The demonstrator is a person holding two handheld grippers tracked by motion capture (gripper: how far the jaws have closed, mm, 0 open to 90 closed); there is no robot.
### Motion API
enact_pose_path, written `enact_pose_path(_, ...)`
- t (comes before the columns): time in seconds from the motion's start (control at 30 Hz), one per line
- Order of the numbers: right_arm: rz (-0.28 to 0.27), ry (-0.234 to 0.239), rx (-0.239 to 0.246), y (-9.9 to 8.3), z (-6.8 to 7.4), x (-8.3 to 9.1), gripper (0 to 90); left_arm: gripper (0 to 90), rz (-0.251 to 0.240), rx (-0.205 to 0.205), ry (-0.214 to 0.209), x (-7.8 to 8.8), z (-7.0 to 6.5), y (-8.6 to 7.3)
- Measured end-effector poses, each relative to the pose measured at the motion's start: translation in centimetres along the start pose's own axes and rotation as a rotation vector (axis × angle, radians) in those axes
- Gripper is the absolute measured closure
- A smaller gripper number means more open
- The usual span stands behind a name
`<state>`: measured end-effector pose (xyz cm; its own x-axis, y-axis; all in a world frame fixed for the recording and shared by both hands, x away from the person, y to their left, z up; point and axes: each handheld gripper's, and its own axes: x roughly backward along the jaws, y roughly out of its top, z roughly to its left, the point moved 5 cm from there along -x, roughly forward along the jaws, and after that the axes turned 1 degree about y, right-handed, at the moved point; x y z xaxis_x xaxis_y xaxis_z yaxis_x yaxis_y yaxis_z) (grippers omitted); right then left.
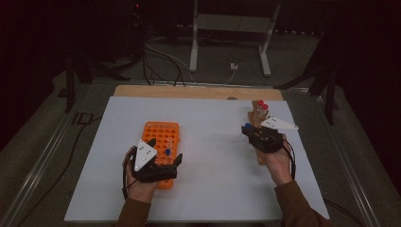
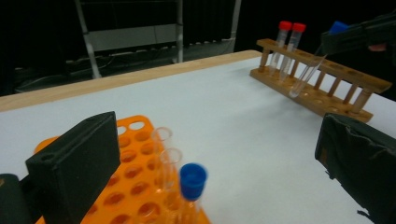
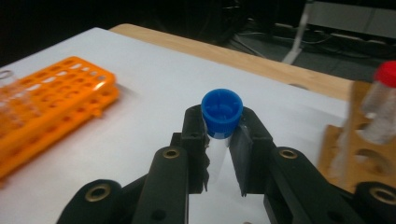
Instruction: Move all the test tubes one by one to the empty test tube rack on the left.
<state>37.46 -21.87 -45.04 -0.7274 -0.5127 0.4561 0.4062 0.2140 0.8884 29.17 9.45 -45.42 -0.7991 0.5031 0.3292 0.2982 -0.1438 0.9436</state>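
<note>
My right gripper (image 3: 222, 135) is shut on a clear tube with a blue cap (image 3: 222, 112), pinched just under the cap. In the left gripper view that tube (image 2: 308, 72) hangs tilted over the wooden rack (image 2: 322, 91), which holds two red-capped tubes (image 2: 289, 35). My left gripper (image 2: 217, 140) stands wide open over the near end of the orange rack (image 2: 135, 182), nothing between its jaws. A second blue-capped tube (image 2: 192, 184) and clear uncapped tubes (image 2: 166, 144) stand in that rack. From above, the left gripper (image 1: 165, 153) is at the orange rack (image 1: 158, 132) and the right gripper (image 1: 249, 128) at the wooden rack (image 1: 260, 153).
Both racks sit on a white board (image 1: 213, 156) with a wooden strip (image 1: 198, 92) along its far edge. Beyond the table are a metal frame (image 1: 231, 33) and loose cables (image 1: 161, 66) on the floor. White surface lies open between the two racks.
</note>
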Motion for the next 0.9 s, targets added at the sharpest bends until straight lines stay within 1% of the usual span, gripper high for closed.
enact_pose_path(0.2, 0.004, 0.052, -0.011, -0.3, 1.5, -0.1, 76.5, 1.0, -0.009, -0.017, -0.024, -0.4, -1.5, 0.7)
enact_pose_path(0.3, 0.010, 0.067, -0.006, -0.3, 2.0, -0.2, 76.5, 1.1, -0.009, -0.030, -0.035, -0.9, -2.3, 0.9)
enact_pose_path(0.37, 0.009, 0.083, -0.012, -0.3, 2.3, -0.2, 76.5, 1.1, -0.006, -0.035, -0.047, -1.3, -2.8, 1.0)
enact_pose_path(0.5, 0.020, 0.105, -0.006, -0.4, 3.0, -0.2, 76.5, 1.1, 0.004, -0.046, -0.071, -2.4, -4.1, 1.1)
enact_pose_path(0.67, 0.033, 0.149, -0.010, -0.5, 4.2, -0.2, 76.5, 2.2, 0.028, -0.053, -0.094, -3.6, -5.3, 0.9)
enact_pose_path(0.8, 0.043, 0.178, 0.006, -0.6, 5.2, -0.3, 76.5, 4.2, 0.047, -0.060, -0.119, -4.6, -6.2, 0.7)
enact_pose_path(0.9, 0.050, 0.199, 0.019, -0.6, 6.1, -0.3, 76.4, 5.0, 0.079, -0.082, -0.127, -5.4, -6.9, 0.3)
